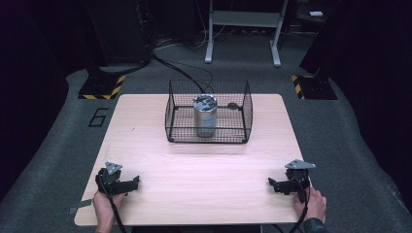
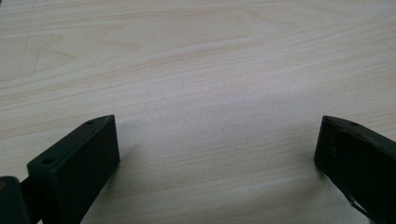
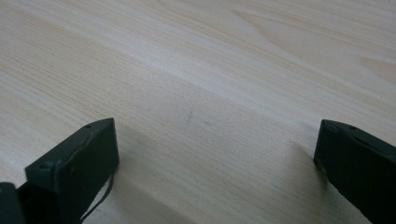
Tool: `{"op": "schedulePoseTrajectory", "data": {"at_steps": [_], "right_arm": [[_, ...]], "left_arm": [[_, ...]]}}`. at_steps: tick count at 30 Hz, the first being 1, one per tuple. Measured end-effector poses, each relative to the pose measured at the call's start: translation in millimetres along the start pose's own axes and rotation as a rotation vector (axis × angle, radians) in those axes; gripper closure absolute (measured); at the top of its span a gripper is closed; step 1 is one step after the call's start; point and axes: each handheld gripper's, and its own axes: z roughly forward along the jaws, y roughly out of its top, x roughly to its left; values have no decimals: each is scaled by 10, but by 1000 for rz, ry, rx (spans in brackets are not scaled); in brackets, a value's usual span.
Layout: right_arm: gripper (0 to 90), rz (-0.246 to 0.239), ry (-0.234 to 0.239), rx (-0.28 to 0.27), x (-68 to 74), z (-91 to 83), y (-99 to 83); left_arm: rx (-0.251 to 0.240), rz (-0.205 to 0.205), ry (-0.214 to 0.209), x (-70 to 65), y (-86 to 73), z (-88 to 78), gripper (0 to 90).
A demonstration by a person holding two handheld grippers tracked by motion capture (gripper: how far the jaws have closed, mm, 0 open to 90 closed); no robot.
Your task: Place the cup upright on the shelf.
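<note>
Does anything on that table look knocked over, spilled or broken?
Nothing stands out. The metal can stands upright inside the wire basket, and both the left gripper and the right gripper rest open on the table.

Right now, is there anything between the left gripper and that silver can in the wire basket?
Yes: the wire basket itself. The silver can stands upright inside it, so the near mesh wall lies between it and the left gripper, which rests open at the table's near left. The bare tabletop between holds nothing, and the basket's top looks open.
</note>
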Motion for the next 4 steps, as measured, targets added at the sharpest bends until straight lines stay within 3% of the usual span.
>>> {"op": "schedulePoseTrajectory", "data": {"at_steps": [4], "right_arm": [[0,0,0,0,0,0,0]], "left_arm": [[5,4,-13,34,20,21,0]]}}
